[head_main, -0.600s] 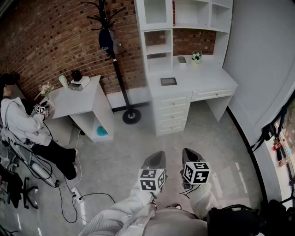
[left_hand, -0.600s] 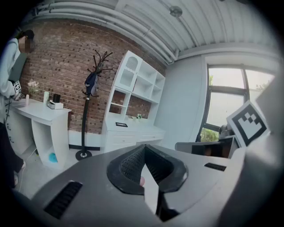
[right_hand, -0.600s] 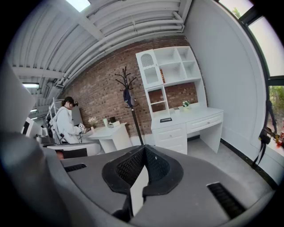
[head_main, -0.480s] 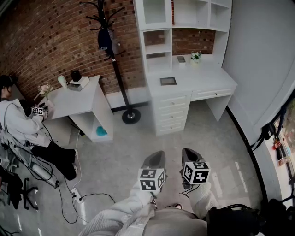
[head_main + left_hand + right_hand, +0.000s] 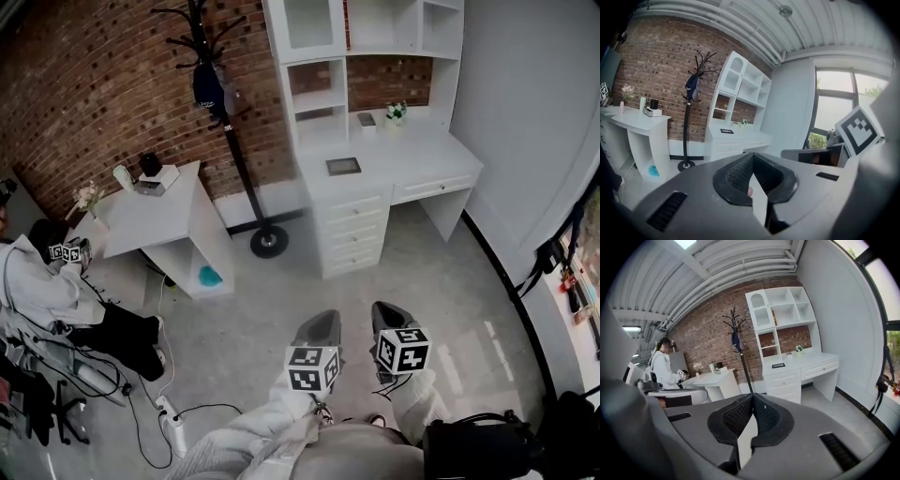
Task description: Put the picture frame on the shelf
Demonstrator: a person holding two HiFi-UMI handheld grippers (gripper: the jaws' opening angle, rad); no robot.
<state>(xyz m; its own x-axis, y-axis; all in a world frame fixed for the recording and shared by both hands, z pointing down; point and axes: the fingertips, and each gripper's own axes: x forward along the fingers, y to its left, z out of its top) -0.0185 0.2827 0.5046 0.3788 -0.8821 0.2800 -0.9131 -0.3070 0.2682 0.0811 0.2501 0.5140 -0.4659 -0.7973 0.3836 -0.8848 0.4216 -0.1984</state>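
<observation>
A small dark picture frame (image 5: pixel 343 166) lies flat on the white desk (image 5: pixel 412 155), far ahead of me across the floor. It also shows as a small dark slab in the left gripper view (image 5: pixel 726 131) and the right gripper view (image 5: pixel 778 365). The white shelf unit (image 5: pixel 314 56) rises above the desk with open compartments. My left gripper (image 5: pixel 325 320) and right gripper (image 5: pixel 383 310) are held side by side close to my body, over the grey floor. Both point toward the desk. Their jaws are pressed together, left (image 5: pixel 752 158) and right (image 5: pixel 752 398), with nothing between them.
A black coat rack (image 5: pixel 234 141) stands left of the desk. Further left is a small white table (image 5: pixel 159 211), with a seated person (image 5: pixel 56 281) beside it. A power strip and cables (image 5: pixel 169 412) lie on the floor at lower left. A small plant (image 5: pixel 396 112) stands on the desk.
The head view has shifted a little, so the seated person and small table sit lower and further left. Both grippers stay in the same place, shut.
</observation>
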